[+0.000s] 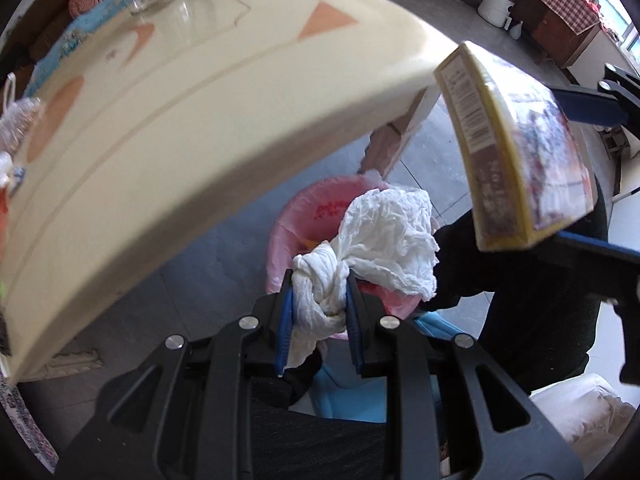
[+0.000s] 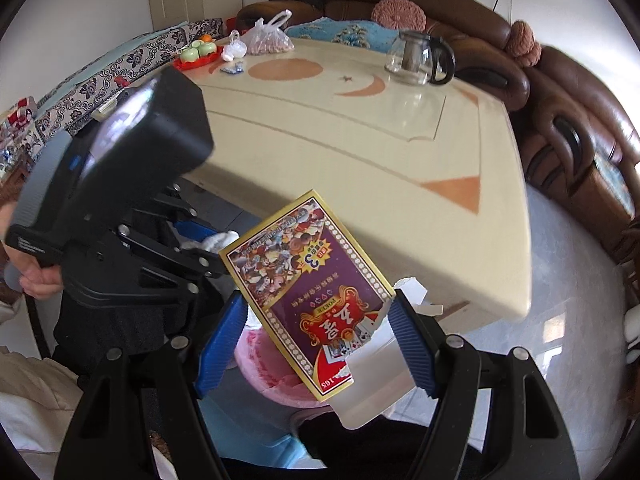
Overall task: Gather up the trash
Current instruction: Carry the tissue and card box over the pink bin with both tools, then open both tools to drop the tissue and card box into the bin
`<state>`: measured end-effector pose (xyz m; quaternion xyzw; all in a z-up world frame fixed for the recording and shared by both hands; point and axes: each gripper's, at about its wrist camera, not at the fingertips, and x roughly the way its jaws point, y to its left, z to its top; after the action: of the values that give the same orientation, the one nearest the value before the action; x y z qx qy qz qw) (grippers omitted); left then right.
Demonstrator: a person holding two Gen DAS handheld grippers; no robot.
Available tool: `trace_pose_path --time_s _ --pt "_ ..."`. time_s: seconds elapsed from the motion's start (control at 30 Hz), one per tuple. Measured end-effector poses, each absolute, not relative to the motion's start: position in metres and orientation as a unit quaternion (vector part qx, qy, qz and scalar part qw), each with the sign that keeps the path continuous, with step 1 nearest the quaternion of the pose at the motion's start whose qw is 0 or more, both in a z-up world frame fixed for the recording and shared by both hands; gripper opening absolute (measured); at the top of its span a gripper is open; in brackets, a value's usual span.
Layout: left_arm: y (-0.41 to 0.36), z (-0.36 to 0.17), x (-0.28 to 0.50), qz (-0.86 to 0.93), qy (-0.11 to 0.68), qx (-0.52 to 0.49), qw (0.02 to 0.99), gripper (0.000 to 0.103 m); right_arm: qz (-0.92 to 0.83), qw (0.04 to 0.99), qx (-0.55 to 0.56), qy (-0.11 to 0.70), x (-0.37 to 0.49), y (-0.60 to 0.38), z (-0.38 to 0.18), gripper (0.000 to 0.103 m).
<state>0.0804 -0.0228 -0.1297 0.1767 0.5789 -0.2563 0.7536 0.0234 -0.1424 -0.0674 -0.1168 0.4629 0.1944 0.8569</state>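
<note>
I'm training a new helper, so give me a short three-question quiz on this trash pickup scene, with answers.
1. True or false: the left gripper holds a glass pot.
2. What does the right gripper hold? A) tissue B) card box C) fruit
3. What lies below both grippers?

Key
1. False: its fingers pinch a crumpled tissue; the glass pot stands on the table.
2. B, the card box.
3. A bin with a pink liner.

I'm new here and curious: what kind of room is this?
Most likely a home living room: a brown leather sofa wraps round a cream table that holds a glass teapot.
</note>
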Motion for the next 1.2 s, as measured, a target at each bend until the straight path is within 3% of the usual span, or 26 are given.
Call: trace_pose_path --time_s 1.2 --pt "-0.035 -0.365 0.126 -0.196 0.743 0.115 0.63 0.024 0.094 0.805 -0.059 0.583 0.081 -0.156 -0.299 0.071"
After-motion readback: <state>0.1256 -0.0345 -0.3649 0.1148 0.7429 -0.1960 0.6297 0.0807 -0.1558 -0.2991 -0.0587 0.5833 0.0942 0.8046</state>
